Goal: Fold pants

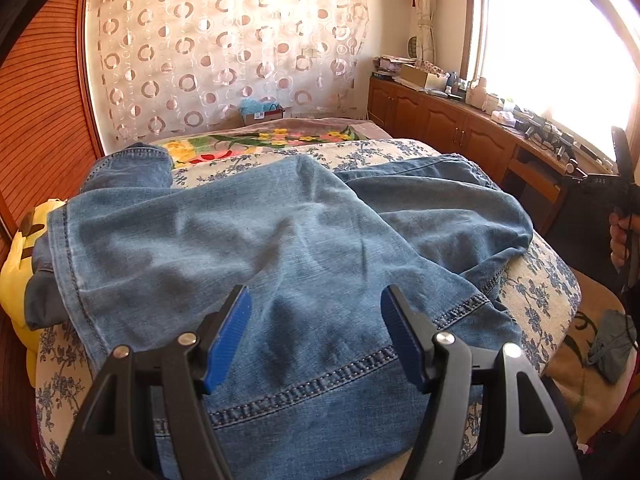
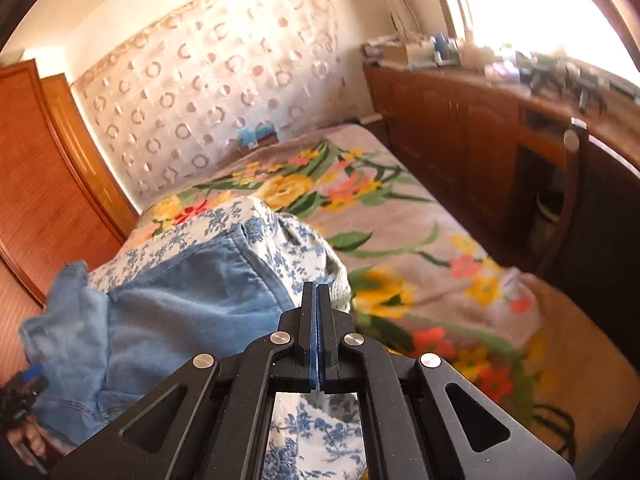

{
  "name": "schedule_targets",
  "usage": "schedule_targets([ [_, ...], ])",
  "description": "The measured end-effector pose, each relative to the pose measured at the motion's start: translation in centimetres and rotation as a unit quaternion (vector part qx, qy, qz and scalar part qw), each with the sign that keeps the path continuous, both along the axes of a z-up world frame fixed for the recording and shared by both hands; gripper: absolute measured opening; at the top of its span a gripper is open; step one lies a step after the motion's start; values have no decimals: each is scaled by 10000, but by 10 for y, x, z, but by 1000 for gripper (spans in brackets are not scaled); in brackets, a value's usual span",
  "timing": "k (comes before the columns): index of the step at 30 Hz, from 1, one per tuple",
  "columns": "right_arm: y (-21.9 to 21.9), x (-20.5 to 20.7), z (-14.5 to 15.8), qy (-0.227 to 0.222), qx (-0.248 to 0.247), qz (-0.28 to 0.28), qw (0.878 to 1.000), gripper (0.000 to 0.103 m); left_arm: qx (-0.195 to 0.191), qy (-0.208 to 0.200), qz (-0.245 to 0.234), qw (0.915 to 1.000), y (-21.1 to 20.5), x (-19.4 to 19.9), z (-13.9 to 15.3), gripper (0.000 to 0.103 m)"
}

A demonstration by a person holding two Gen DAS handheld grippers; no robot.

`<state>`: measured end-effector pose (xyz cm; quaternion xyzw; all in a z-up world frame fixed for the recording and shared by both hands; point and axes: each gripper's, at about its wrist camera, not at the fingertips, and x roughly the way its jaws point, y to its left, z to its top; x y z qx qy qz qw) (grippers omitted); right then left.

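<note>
Blue denim covers most of the cushion: the pants (image 1: 280, 240) lie spread on a cushion (image 1: 536, 280) with a blue flower print, which sits at the near end of the bed (image 2: 420, 240). One leg is laid across the other, so a first fold looks begun, but the cloth is bumpy and not yet tidy.

The left gripper (image 1: 316, 300) hovers just over the near stitched hem, with its blue pads spread wide apart and nothing between them. It is probably held like that so it can come down and pinch the hem for the next fold.

The right gripper (image 2: 317, 292) has its fingers pressed together (no cloth is in them). It is off past the right edge of the cushion, likely kept out of the way.

The pants reach the cushion's left edge, where a yellow plush toy (image 1: 20, 264) is squeezed against the wooden wall (image 1: 44, 120), so room is tight there. The right edge is freer, with the flowery blanket (image 2: 440, 280) beside it. A wooden cabinet (image 1: 440, 120) stands well apart.
</note>
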<state>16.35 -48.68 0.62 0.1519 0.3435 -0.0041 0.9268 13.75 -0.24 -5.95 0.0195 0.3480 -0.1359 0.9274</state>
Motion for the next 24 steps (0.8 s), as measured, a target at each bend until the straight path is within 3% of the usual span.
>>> schedule_targets([
  [7, 22, 11, -22, 208, 33, 331, 9992, 2, 2, 28, -24, 10000, -3, 0, 1, 67],
  [8, 25, 12, -25, 259, 24, 367, 9990, 7, 16, 33, -32, 10000, -3, 0, 1, 67],
  [10, 33, 17, -37, 339, 141, 568, 9977, 29, 13, 40, -29, 10000, -2, 0, 0, 67],
  [14, 42, 33, -59, 632, 381, 717, 9947, 45, -4, 74, 0, 10000, -1, 0, -3, 67],
  [24, 37, 49, -82, 1057, 980, 658, 9874, 46, 15, 82, -9, 10000, 0, 0, -3, 67],
])
